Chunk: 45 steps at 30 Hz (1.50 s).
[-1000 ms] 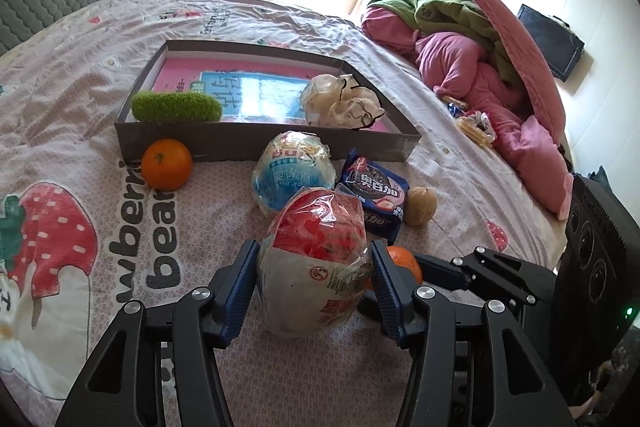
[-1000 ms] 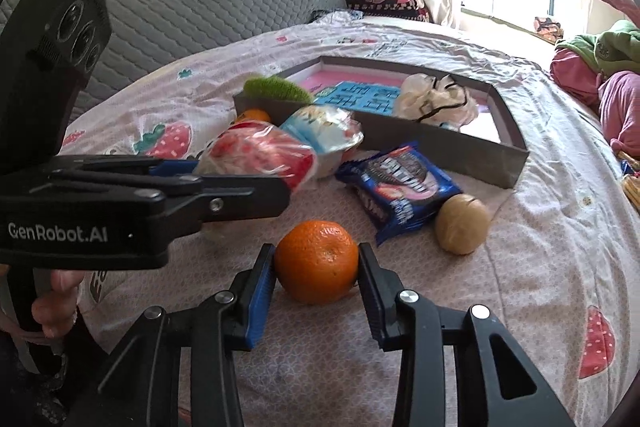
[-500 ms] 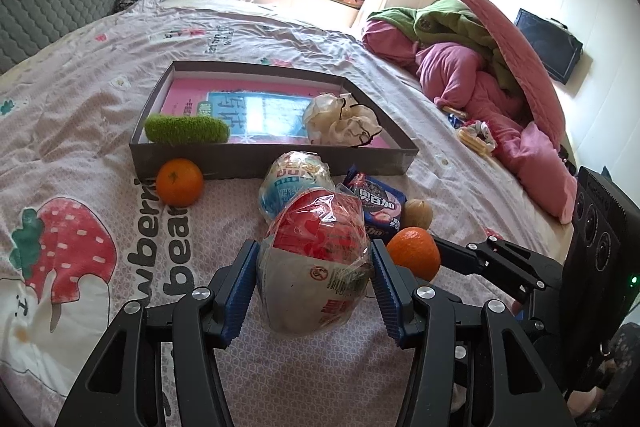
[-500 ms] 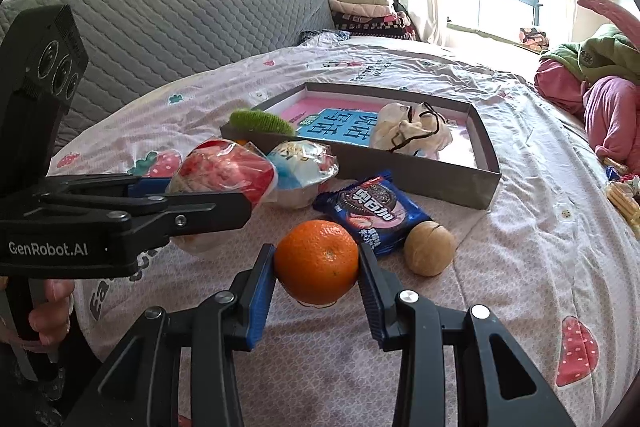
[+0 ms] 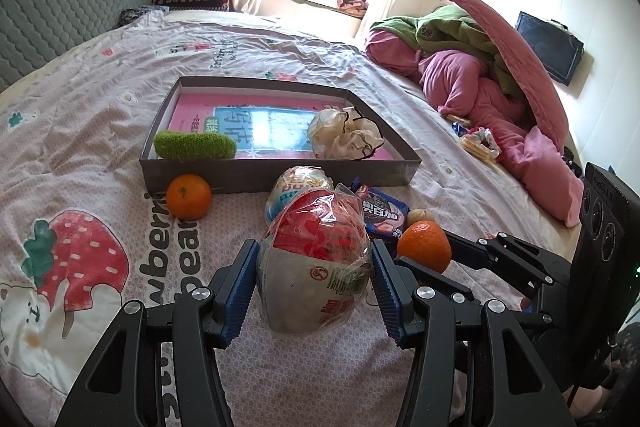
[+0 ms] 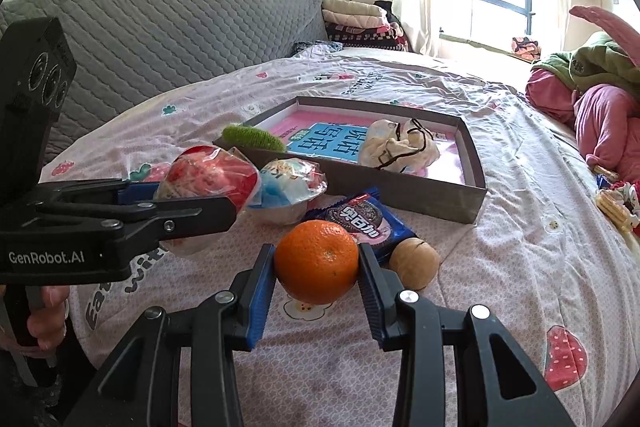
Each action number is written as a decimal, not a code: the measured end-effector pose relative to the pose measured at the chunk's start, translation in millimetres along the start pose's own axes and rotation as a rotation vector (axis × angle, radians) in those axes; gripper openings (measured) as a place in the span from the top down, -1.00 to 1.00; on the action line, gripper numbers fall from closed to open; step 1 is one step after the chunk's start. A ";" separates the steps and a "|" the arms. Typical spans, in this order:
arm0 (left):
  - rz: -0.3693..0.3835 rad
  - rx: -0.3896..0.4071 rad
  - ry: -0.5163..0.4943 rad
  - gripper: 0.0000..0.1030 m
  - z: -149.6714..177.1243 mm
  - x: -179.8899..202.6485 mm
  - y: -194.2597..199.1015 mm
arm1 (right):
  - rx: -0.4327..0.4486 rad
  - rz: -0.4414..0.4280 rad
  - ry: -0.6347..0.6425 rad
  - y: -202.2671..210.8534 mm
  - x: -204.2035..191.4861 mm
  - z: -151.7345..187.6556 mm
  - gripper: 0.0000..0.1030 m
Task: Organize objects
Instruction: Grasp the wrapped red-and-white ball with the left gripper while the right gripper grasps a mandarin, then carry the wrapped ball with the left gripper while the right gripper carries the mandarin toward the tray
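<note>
Left wrist view: the left gripper (image 5: 316,283) is clamped on a round snack in crinkly clear wrap with a red and white label (image 5: 316,259), held up off the bed. The landmark is the shallow grey cardboard box (image 5: 280,179) on the pink strawberry-print bedsheet (image 5: 80,147). Inside it lie a fuzzy green oblong (image 5: 195,145), near the front-left corner, and a crumpled cream cloth bundle with black trim (image 5: 347,139), toward the front right, on a pink and blue printed sheet. Outside, against the box's front wall, sit a loose orange (image 5: 189,196), a blue-labelled wrapped cup (image 5: 298,187), a dark blue biscuit packet (image 5: 380,215) and a brown walnut-like ball (image 5: 423,215).

Right wrist view: the right gripper (image 6: 317,269) grips a second orange (image 6: 316,261) between its blue pads, lifted in front of the box (image 6: 400,193). The biscuit packet (image 6: 360,223) and the brown ball (image 6: 414,261) lie just beyond it.

By my reading, two items are boxed, two are in hand short of the box, and four wait outside: under halfway.
</note>
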<state>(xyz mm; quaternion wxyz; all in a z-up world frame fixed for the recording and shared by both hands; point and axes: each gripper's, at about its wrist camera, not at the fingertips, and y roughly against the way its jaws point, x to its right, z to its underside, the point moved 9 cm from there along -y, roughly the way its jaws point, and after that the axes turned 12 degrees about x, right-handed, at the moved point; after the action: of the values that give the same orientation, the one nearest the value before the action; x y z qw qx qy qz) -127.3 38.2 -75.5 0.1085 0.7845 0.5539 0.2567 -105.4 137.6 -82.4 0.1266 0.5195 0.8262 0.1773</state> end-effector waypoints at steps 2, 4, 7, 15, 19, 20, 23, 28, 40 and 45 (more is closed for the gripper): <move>-0.001 0.002 -0.002 -0.09 -0.5 0.2 0.6 | 0.004 0.005 -0.005 0.5 1.4 -1.4 0.21; -0.001 0.004 -0.003 -0.09 -1.0 0.1 1.1 | 0.011 0.010 -0.009 1.6 3.1 -2.9 0.21; -0.004 0.010 -0.008 -0.09 -2.2 0.1 2.3 | 0.022 0.017 -0.017 2.9 5.9 -5.6 0.21; -0.003 0.025 -0.013 -0.09 -5.6 0.7 4.3 | 0.036 0.033 -0.032 5.7 12.9 -9.5 0.21; -0.004 0.030 -0.014 -0.09 -6.4 0.7 4.1 | 0.040 0.038 -0.040 6.8 15.2 -10.9 0.21; -0.005 0.031 -0.015 -0.09 -6.6 1.3 3.9 | 0.042 0.039 -0.043 7.1 16.1 -11.4 0.21; -0.004 0.036 -0.016 -0.09 -7.1 0.8 3.9 | 0.043 0.042 -0.048 6.5 17.9 -12.4 0.21; -0.007 0.046 -0.018 -0.09 -7.8 -0.8 4.1 | 0.050 0.046 -0.065 6.5 23.1 -15.3 0.21; -0.020 0.063 -0.023 -0.09 -10.6 -5.1 3.5 | 0.055 0.058 -0.092 5.3 31.1 -17.6 0.21; -0.028 0.065 -0.016 -0.09 -12.7 -8.9 1.7 | 0.068 0.067 -0.105 6.4 36.5 -22.7 0.21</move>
<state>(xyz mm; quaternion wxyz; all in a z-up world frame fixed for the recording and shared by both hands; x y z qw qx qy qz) -134.8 28.0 -66.5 0.0908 0.7817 0.5722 0.2308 -124.7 169.4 -60.0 0.1462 0.5595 0.8061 0.1255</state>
